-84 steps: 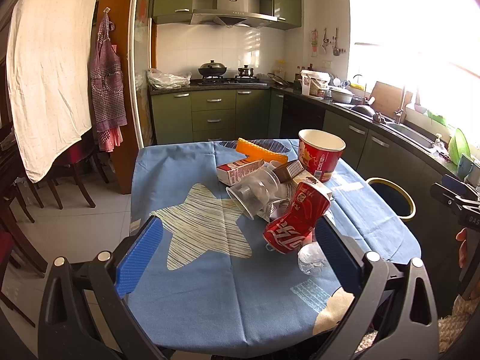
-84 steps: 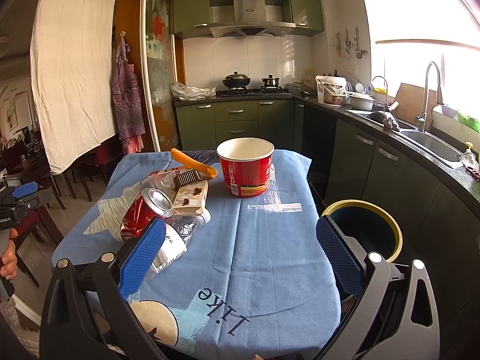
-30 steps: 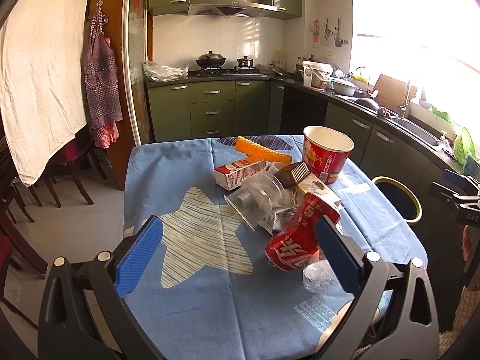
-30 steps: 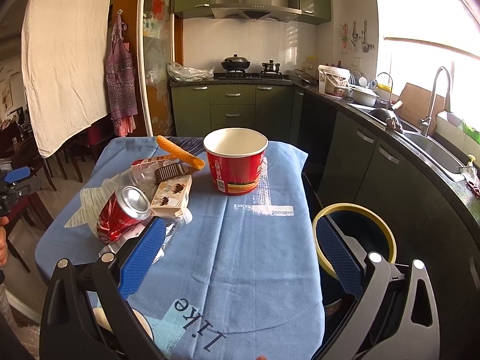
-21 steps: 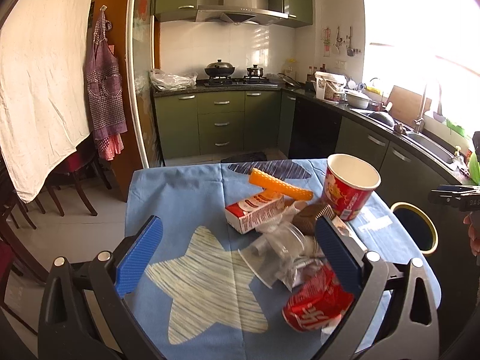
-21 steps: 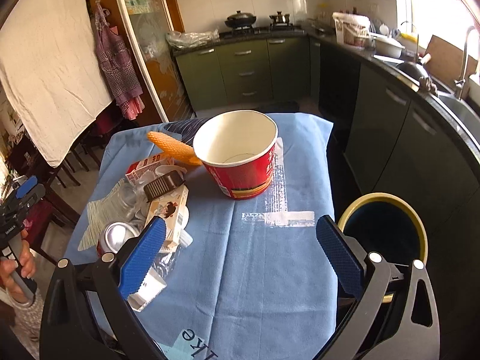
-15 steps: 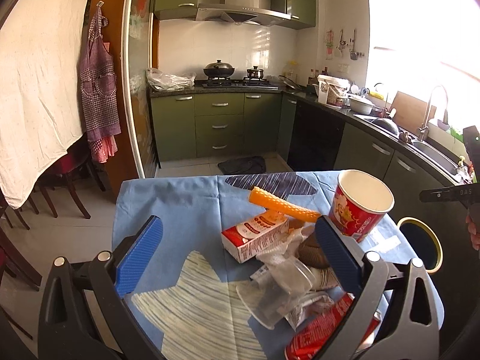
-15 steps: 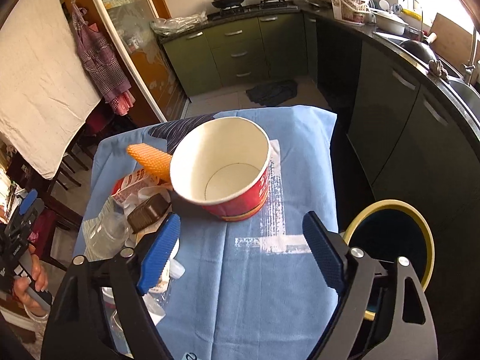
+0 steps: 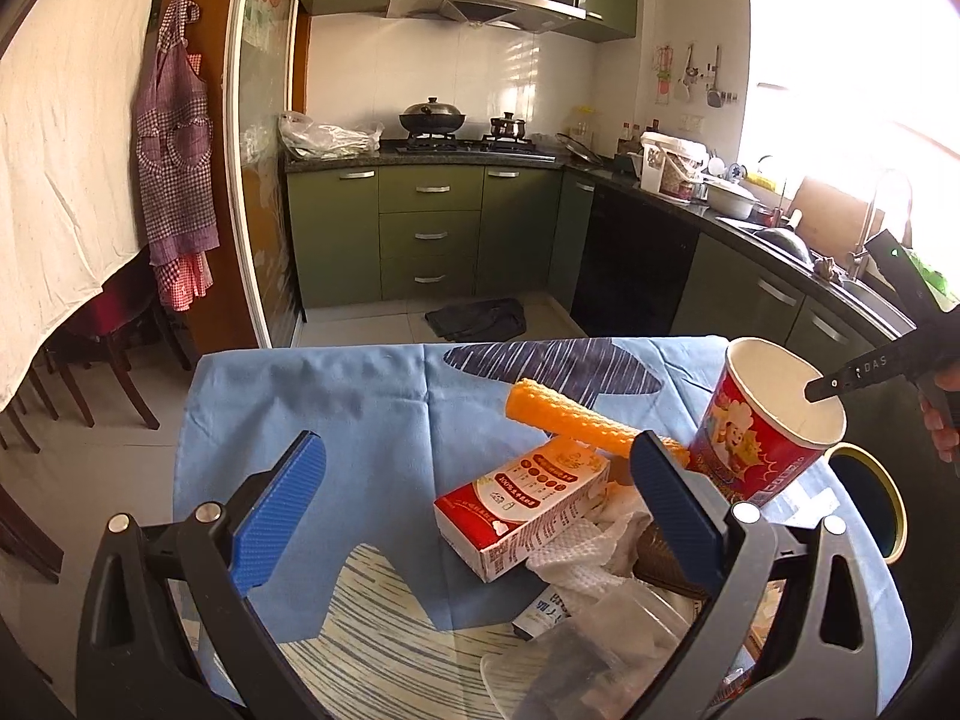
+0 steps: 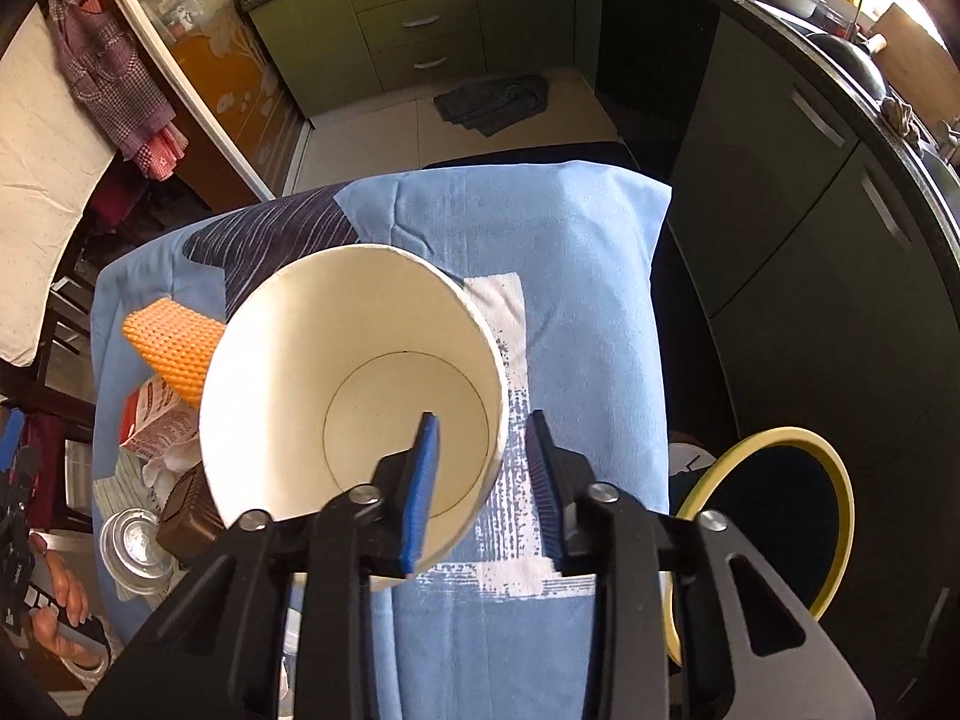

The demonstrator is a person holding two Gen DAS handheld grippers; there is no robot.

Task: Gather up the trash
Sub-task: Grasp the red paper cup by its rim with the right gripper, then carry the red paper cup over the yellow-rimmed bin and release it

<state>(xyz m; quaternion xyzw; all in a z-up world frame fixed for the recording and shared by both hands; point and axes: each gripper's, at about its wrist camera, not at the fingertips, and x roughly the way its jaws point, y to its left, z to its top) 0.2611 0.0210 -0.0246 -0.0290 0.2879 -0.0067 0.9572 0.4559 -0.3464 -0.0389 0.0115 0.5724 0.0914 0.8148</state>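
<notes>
Right tongs (image 10: 483, 450) point steeply down over the paper bucket (image 10: 354, 396); jaws have just been closing, one pad inside the bucket, the other outside, the near wall and rim between them. There's a gap between the outer pad and the rim, so not gripping yet. In the left view the right tongs' tip (image 9: 831, 384) sits just inside the bucket's rim. The bucket stands near the right edge of the bench (image 10: 600, 276), which is covered by a blue cloth. The bin (image 10: 774, 540) with a yellow rim is on the floor just past that edge, mouth open.

Left tongs (image 9: 474, 504) wide open, nothing between the pads, hovering over the trash pile: a carton (image 9: 522, 510), an orange roll (image 9: 576, 420) touching the bucket's side, crumpled paper (image 9: 594, 546), clear plastic (image 9: 600, 648). The pile crowds the bucket's left side. The left half of the bench is bare cloth. Beyond the far edge, open tiled floor with a dark rag (image 9: 477, 318) on it before the green cabinets.
</notes>
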